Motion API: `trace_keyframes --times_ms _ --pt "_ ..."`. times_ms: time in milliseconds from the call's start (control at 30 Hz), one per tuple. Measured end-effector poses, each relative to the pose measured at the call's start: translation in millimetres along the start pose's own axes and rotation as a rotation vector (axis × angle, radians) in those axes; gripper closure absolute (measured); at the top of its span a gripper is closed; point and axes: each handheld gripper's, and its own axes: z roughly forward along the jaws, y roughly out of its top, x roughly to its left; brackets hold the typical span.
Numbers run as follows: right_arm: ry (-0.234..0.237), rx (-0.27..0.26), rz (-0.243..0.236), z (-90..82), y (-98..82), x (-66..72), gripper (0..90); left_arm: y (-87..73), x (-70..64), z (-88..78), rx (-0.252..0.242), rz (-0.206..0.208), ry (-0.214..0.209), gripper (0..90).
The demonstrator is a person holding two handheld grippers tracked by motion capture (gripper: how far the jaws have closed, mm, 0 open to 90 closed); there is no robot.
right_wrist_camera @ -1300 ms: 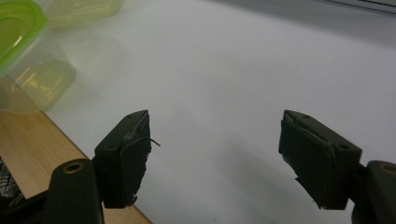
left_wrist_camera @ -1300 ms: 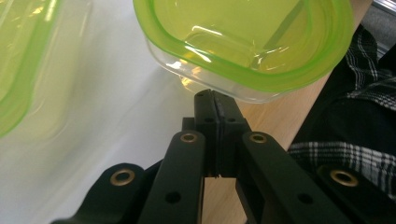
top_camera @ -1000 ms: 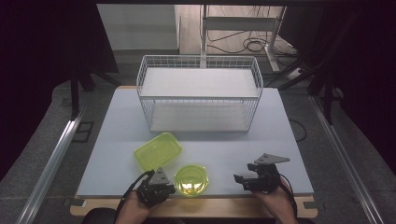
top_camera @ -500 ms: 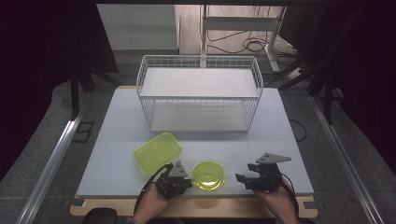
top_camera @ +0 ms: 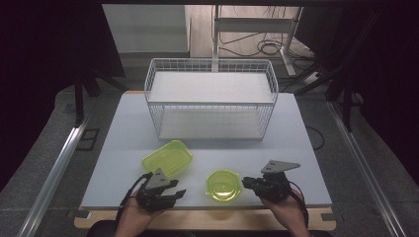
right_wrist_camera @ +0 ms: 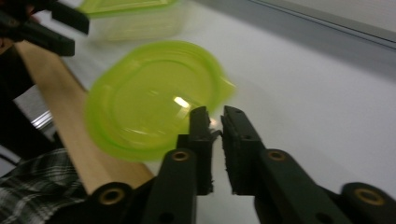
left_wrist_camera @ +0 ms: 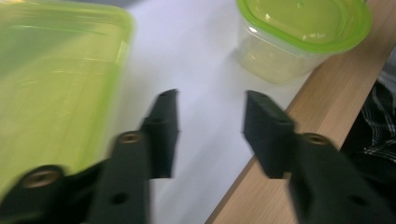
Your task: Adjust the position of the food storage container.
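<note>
Handover of the round tub (top_camera: 224, 185) at the surface (top_camera: 296, 148) edge.
Right claw (right_wrist_camera: 214, 122) pinches its rim; left claw (left_wrist_camera: 210, 126) half-open, empty. Thin grip: tub may slip, tip off edge.

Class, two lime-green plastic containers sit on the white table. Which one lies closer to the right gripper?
The round lime-green lidded container, right beside the right gripper; the rectangular lime-green container lies farther left, by the left gripper.

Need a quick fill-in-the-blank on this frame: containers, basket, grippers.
1. The round container has a ____ lid.
2. The right gripper grips that container's ____.
3. The white wire basket holds ____ containers.
4. The left gripper has its jaws ____.

Missing words: green; rim; no; open
</note>
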Motion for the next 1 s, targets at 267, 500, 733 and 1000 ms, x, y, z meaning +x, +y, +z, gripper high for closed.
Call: trace_keyframes --times_ms 267,500,733,1000 --pt "0.095 0.051 -0.103 34.3 26.2 32.9 89.1 -24.1 30.6 -35.8 -0.034 -0.105 0.187 9.5" --pt "0.154 0.082 -0.168 64.3 44.7 65.2 89.0 -39.7 43.4 -47.0 -0.030 -0.139 0.238 3.8" --pt "0.145 0.136 -0.220 87.5 45.9 82.6 88.8 -50.7 56.5 -43.4 0.003 -0.187 0.260 1.9" --pt "0.087 0.153 -0.210 80.9 38.6 68.4 88.8 -54.6 60.2 -39.6 0.008 -0.203 0.268 1.9"
